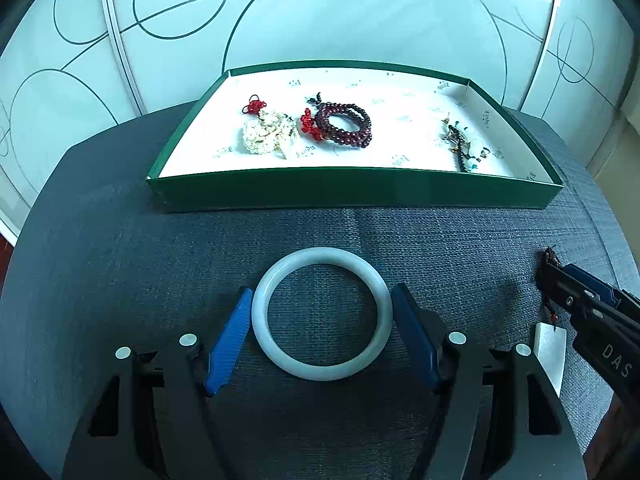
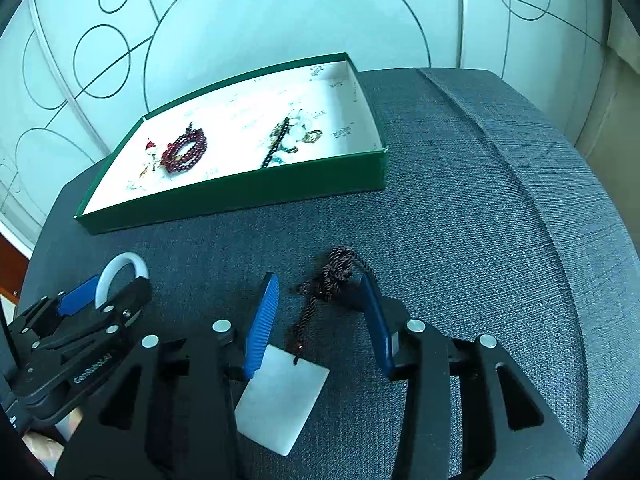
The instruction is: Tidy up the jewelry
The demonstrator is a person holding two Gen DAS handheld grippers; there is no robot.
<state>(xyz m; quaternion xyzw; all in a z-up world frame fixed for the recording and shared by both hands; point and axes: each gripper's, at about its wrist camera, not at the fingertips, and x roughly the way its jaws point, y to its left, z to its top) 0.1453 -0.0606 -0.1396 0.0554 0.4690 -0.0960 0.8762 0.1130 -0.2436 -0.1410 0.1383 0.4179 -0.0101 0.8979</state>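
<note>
A pale jade bangle (image 1: pixel 320 257) lies flat over the dark cloth, and my left gripper (image 1: pixel 323 290) is shut on it, one blue pad against each side. In the right wrist view the bangle (image 2: pixel 120 266) sticks out past those fingers. A white square pendant (image 2: pixel 280 396) on a dark braided cord (image 2: pixel 338 270) rests on the cloth between the spread blue pads of my right gripper (image 2: pixel 319 280), which is open; the cord touches neither pad. The left wrist view shows the pendant (image 1: pixel 550 344) at the right edge.
A shallow green box (image 1: pixel 352 192) with a white lining stands behind. It holds a white bead bundle (image 1: pixel 266 136) with red knots, a dark red bead bracelet (image 1: pixel 346 126) and a dark strand with pale stones (image 1: pixel 466 146). A pale patterned wall rises behind the cloth-covered table (image 2: pixel 460 200).
</note>
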